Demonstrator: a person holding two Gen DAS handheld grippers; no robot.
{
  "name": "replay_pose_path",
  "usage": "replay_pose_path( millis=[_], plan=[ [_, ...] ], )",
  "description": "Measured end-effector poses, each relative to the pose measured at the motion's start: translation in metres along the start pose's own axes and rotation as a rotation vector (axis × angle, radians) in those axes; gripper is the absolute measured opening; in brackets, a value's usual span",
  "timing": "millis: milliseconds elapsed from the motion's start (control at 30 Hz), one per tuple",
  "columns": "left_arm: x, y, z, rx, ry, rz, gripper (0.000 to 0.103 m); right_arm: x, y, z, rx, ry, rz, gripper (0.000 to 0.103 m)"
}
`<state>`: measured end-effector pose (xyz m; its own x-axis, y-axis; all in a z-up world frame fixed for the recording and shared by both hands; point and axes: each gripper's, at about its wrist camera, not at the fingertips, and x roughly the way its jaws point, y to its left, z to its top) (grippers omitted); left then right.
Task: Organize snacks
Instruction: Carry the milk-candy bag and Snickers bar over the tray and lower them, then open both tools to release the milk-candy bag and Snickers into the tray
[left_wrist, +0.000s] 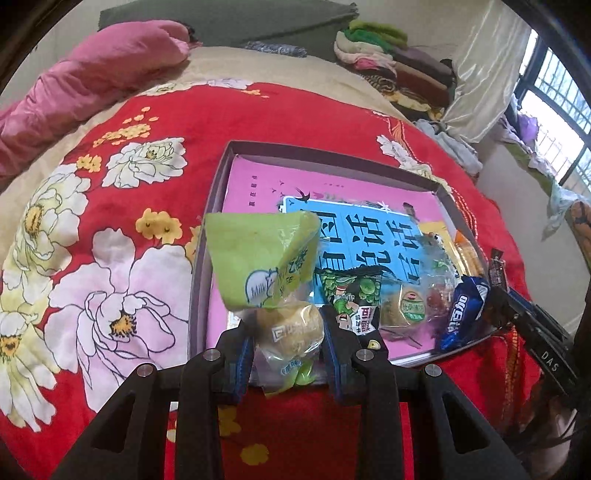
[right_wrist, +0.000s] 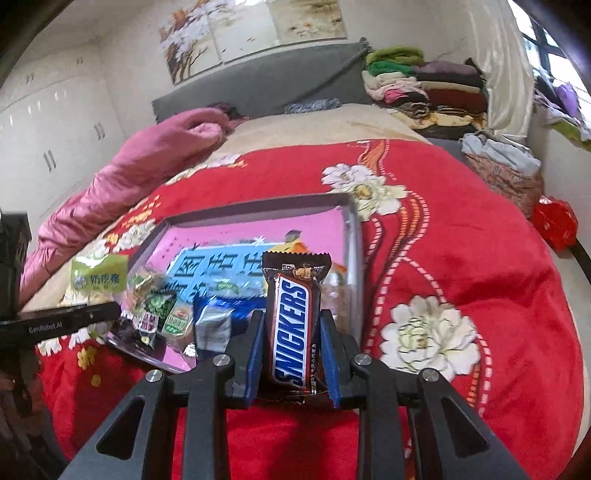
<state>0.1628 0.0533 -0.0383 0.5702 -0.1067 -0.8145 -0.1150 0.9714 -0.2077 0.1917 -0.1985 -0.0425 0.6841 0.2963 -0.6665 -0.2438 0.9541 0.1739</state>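
Observation:
A shallow grey box (left_wrist: 218, 192) with a pink and blue printed floor lies on the red flowered bedspread; it also shows in the right wrist view (right_wrist: 351, 229). My left gripper (left_wrist: 288, 354) is shut on a green and clear cake packet (left_wrist: 266, 266), held over the box's near left corner. My right gripper (right_wrist: 293, 354) is shut on a Snickers bar (right_wrist: 291, 317), upright over the box's near right edge. Inside the box lie a green pea packet (left_wrist: 351, 295), a round pastry (left_wrist: 406, 310) and a blue Oreo pack (left_wrist: 461, 314).
A pink quilt (left_wrist: 74, 85) lies along the bed's left. Folded clothes (right_wrist: 424, 81) are stacked by the grey headboard (right_wrist: 258, 81). A window (left_wrist: 554, 110) is at the right. The left gripper's body (right_wrist: 55, 321) shows at the right view's left edge.

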Motion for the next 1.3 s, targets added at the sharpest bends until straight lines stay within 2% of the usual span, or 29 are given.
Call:
replay_pose_path(
  millis=[500,1167,1267,1300],
  plan=[
    [0.006,-0.002,0.004,0.022,-0.002,0.013,0.034,0.023,0.028,0.001,-0.083,0.001,0.055,0.029],
    [0.003,-0.012,0.000,0.048,0.004,-0.017,0.035,0.016,0.020,0.003,-0.042,-0.027,0.046,0.030],
    [0.000,-0.012,0.000,0.048,-0.007,-0.015,0.040,0.009,0.018,0.006,-0.035,-0.051,0.050,0.037],
    [-0.002,-0.012,0.000,0.049,-0.008,-0.011,0.047,0.007,0.018,0.007,-0.030,-0.059,0.050,0.039]
  ],
)
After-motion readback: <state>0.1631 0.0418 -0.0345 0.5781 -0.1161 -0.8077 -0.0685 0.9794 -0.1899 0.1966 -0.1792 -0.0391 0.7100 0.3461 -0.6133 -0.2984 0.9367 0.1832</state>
